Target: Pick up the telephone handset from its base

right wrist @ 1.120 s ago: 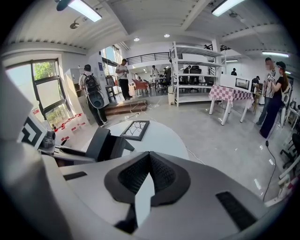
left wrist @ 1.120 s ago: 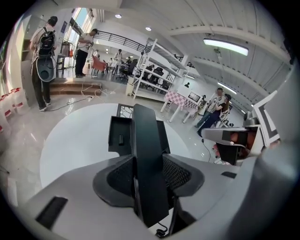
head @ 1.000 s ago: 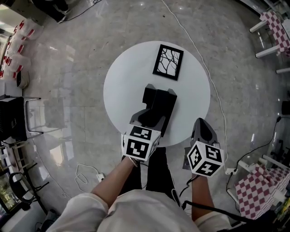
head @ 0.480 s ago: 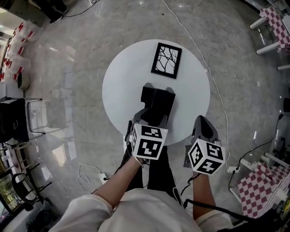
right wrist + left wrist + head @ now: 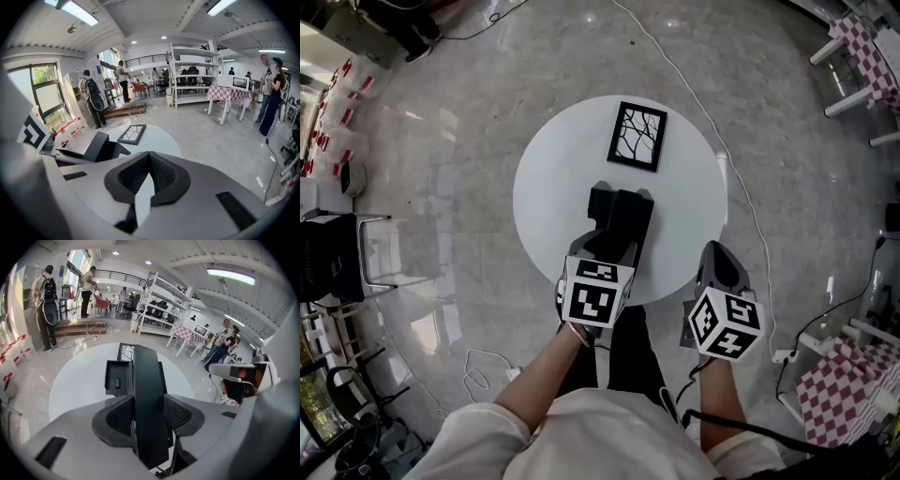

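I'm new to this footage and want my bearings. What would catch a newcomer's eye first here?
The black handset stands out most, caught between the pads of the left gripper, whose jaws are closing on it at the near edge of the round white table. Beyond the phone base lies a black-framed picture of branches. The right gripper hangs shut and empty just off the table's near right edge.

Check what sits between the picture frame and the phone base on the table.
Nothing: only bare white tabletop separates the picture frame from the phone base, seen in the head view.
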